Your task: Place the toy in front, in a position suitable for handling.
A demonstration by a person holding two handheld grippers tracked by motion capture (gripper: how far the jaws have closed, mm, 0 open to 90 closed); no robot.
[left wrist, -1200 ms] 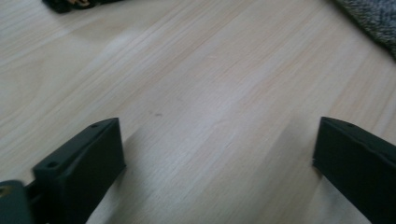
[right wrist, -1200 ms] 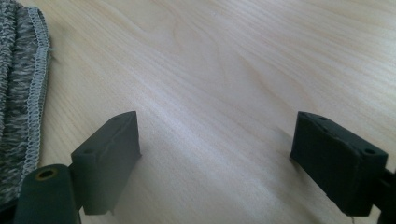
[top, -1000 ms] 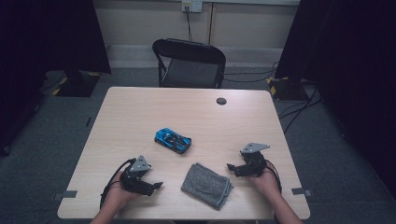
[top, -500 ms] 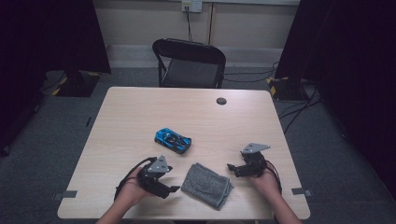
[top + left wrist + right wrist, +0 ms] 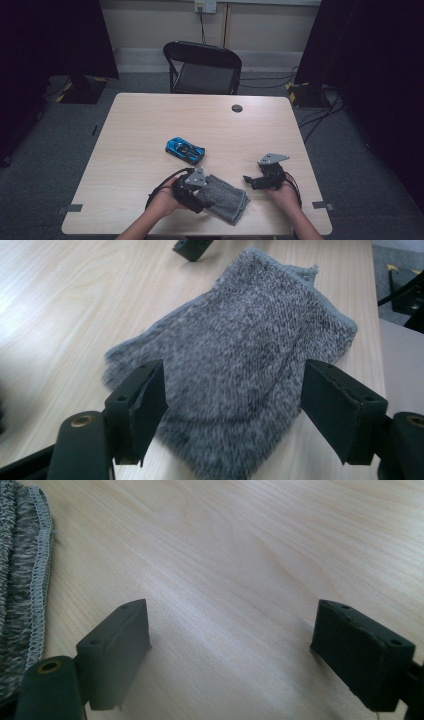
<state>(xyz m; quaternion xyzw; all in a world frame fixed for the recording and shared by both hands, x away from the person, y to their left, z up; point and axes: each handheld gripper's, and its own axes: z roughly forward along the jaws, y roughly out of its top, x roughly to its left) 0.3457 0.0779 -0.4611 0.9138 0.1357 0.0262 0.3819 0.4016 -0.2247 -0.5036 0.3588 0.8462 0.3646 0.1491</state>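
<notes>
A grey knitted cloth point(image 5: 227, 199) lies flat near the table's front edge. My left gripper point(image 5: 204, 197) is at the cloth's left end. In the left gripper view the cloth point(image 5: 240, 330) spreads out ahead, its near end lying between the jaws of the left gripper point(image 5: 232, 385). Those jaws have just been closing, but they still stand apart and do not press on the cloth. My right gripper point(image 5: 249, 180) rests to the right of the cloth, open over bare wood point(image 5: 230, 620). The cloth's stitched hem point(image 5: 37, 555) sits at the left of the right gripper view. A blue toy car point(image 5: 185, 150) sits behind the cloth.
The light wooden table point(image 5: 150, 120) has a small dark round disc point(image 5: 237, 108) near its far edge. A black folding chair point(image 5: 202, 67) stands behind it. Cables point(image 5: 320, 115) run over the grey floor at the right. A jaw of the right gripper point(image 5: 192, 247) pokes in beyond the cloth.
My left gripper has moved right from the table's front left to the cloth's left end. The right gripper, cloth and car have stayed put.
</notes>
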